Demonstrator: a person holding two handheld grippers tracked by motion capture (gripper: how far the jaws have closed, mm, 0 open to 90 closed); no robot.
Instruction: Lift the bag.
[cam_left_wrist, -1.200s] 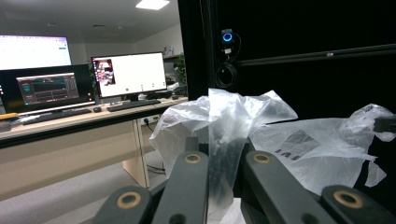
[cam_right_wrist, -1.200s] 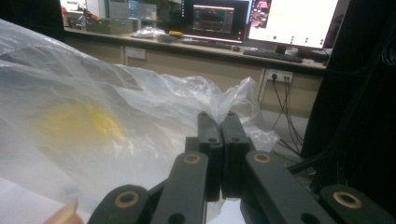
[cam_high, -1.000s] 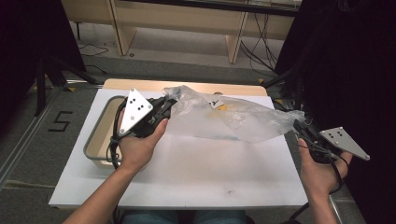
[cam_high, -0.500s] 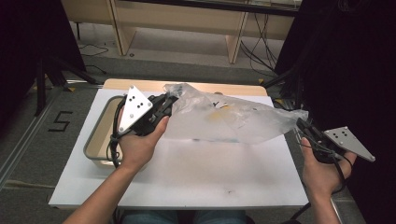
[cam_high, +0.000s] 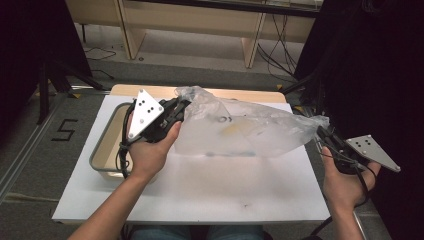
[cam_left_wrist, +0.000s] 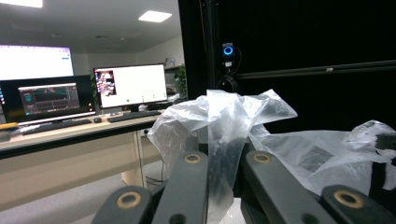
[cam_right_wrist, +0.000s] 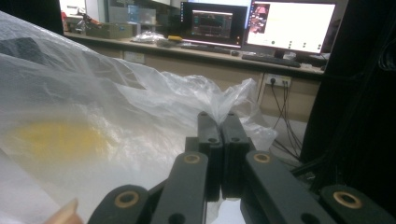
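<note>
**Two grippers pinching one plastic bag, stretched over the table**

Both hands are coming in from the near edge of the white table (cam_high: 200, 195). Right gripper (cam_high: 322, 134) is sitting past the table's right edge, jaws fully closed and clamping a bunched corner of the clear plastic bag (cam_high: 245, 132); in the right gripper view the film is fanning out from the pinch point (cam_right_wrist: 222, 121). Left gripper (cam_high: 181, 107) is sitting over the left-middle of the table, jaws closed on the bag's other end, with a gathered strip of film (cam_left_wrist: 224, 140) running down between them in the left gripper view. Bag is hanging taut-ish between the two, spanning the table's far half, lifted off the surface. Something yellow (cam_high: 235, 129) is showing through the film, blurred, can't tell what. Beige tray (cam_high: 105, 145) is sitting at the table's left, under the left hand (cam_high: 150, 152). Farther out: wooden desk legs on the floor; monitors (cam_left_wrist: 128, 86) on a desk behind.
</note>
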